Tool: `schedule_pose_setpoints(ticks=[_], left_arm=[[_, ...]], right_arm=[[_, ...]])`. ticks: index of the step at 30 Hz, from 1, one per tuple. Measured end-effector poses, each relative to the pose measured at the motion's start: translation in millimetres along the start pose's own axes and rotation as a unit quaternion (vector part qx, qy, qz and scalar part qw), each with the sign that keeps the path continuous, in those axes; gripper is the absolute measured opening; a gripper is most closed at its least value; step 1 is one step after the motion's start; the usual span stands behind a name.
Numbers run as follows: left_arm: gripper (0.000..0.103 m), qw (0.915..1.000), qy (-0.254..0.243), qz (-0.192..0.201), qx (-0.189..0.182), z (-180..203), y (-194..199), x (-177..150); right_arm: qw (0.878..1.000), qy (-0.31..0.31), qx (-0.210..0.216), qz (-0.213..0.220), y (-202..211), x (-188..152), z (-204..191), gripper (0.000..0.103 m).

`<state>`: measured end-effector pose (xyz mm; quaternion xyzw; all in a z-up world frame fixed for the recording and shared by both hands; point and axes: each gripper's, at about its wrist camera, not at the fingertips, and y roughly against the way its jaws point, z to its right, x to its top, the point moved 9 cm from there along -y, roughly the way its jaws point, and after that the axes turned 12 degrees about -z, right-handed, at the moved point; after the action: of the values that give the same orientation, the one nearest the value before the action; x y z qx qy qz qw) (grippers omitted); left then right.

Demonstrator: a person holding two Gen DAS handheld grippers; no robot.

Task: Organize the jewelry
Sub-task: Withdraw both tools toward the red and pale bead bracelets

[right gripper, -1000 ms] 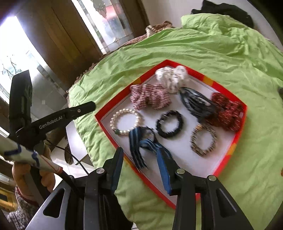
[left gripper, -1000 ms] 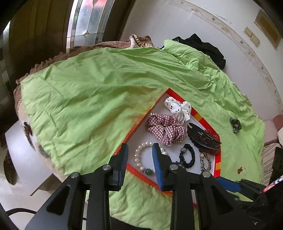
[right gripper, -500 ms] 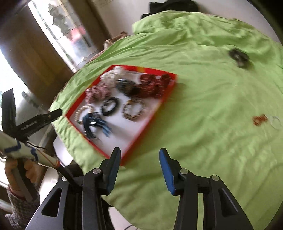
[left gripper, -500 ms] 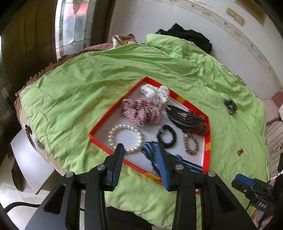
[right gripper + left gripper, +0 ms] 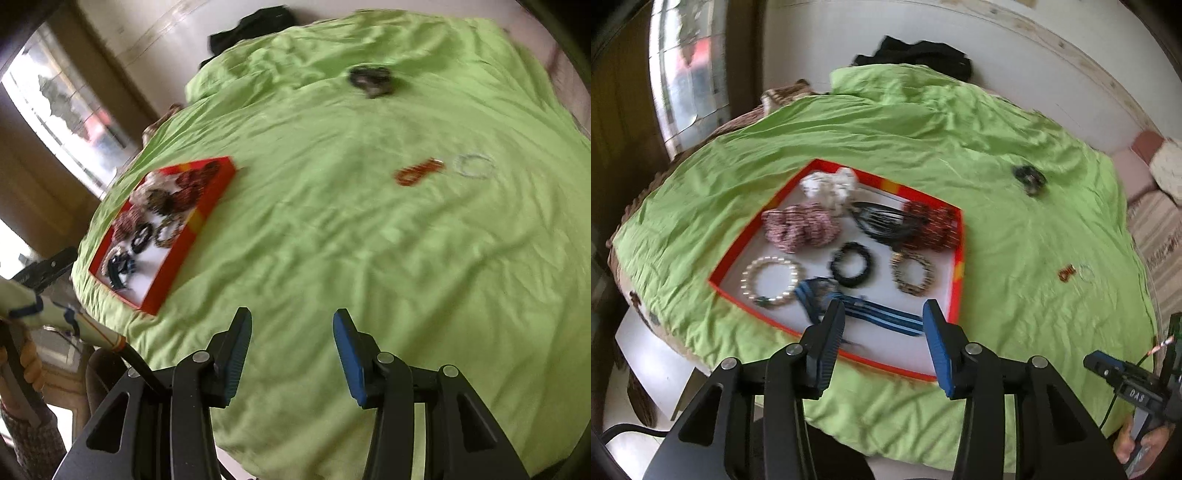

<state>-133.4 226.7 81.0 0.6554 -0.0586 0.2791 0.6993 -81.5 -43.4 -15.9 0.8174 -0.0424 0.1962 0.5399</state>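
Note:
A red-rimmed tray (image 5: pixel 955 295) (image 5: pixel 192 225) on the green cloth holds scrunchies, a pearl bracelet (image 5: pixel 772 280), a black bead bracelet (image 5: pixel 851 264), a dark hair comb (image 5: pixel 882 221) and a blue striped band (image 5: pixel 864 314). My left gripper (image 5: pixel 882 347) hovers over the tray's near edge; its jaws are opening, with nothing between them. My right gripper (image 5: pixel 291 354) stands open and empty above bare cloth right of the tray. Loose on the cloth lie a dark hair clip (image 5: pixel 1028 177) (image 5: pixel 371 79), an orange piece (image 5: pixel 1066 274) (image 5: pixel 419 172) and a clear ring (image 5: pixel 1086 273) (image 5: pixel 474 165).
The green cloth (image 5: pixel 923 147) covers a round table. A black garment (image 5: pixel 916 57) lies at its far edge by the white wall. A window (image 5: pixel 687 70) is at the left. A hand (image 5: pixel 1137 439) holds the other gripper's handle at lower right.
The left gripper drew back and rightwards, and its jaws spread wider. The right gripper swung right, off the tray and over bare cloth, leaving the blue striped band in the tray.

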Motion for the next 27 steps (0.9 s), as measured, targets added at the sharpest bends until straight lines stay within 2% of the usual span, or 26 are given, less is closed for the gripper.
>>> schedule_pose_setpoints(ticks=[11,20,27], left_arm=[[0.043,0.9943,-0.101,-0.032,-0.006,102.6,-16.5,-20.9],[0.043,0.9798,-0.194,-0.048,-0.004,194.4,-36.6,-29.9],[0.043,0.9724,-0.225,-0.061,0.004,236.1,-57.6,-30.3]], right_arm=[[0.995,-0.091,0.005,0.035,31.7,-23.6,87.0,0.051],[0.990,-0.131,0.018,0.055,40.9,-30.4,129.7,0.051],[0.985,-0.160,0.019,0.066,44.3,-33.2,160.4,0.051]])
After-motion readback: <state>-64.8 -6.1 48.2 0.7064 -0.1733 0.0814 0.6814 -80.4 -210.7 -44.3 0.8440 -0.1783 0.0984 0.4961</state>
